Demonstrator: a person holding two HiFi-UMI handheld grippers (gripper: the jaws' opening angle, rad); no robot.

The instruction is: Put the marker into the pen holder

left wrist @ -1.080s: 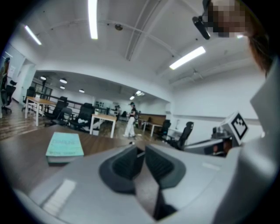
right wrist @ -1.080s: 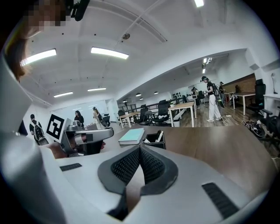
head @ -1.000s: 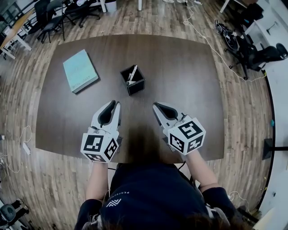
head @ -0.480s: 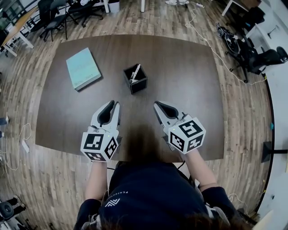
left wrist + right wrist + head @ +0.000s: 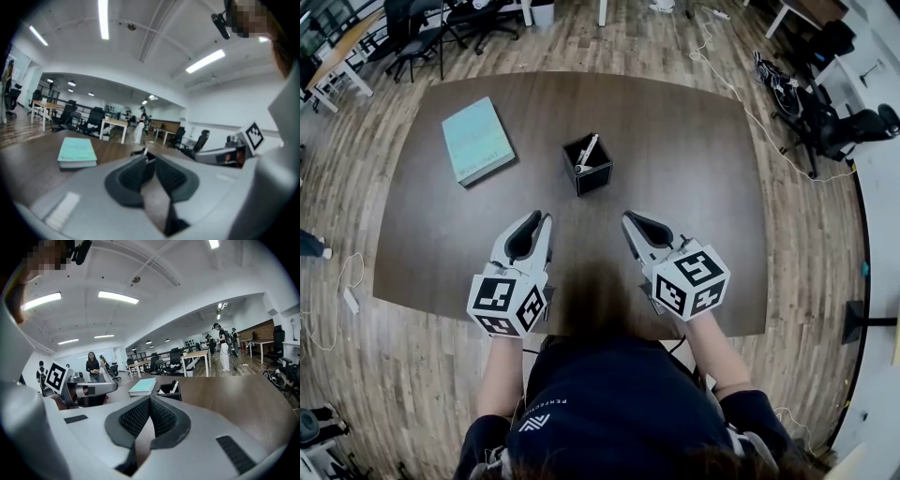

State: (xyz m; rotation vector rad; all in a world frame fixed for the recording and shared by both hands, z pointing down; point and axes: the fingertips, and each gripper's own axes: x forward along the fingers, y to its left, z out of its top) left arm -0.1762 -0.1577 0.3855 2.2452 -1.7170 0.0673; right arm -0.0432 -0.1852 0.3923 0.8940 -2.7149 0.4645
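The left gripper (image 5: pixel 544 217) and the right gripper (image 5: pixel 626 218) are being held side by side at the near edge of the table (image 5: pixel 694 141). Each has its jaws pressed together on nothing. Farther out, mid-table, the marker (image 5: pixel 587 150) is already leaning inside the pen holder (image 5: pixel 592 176), so the job looks done. The best move now is probably to stay clear and not knock the holder. Counting: two grippers, one holder, one sure marker, and one book (image 5: pixel 477 141) at far left.
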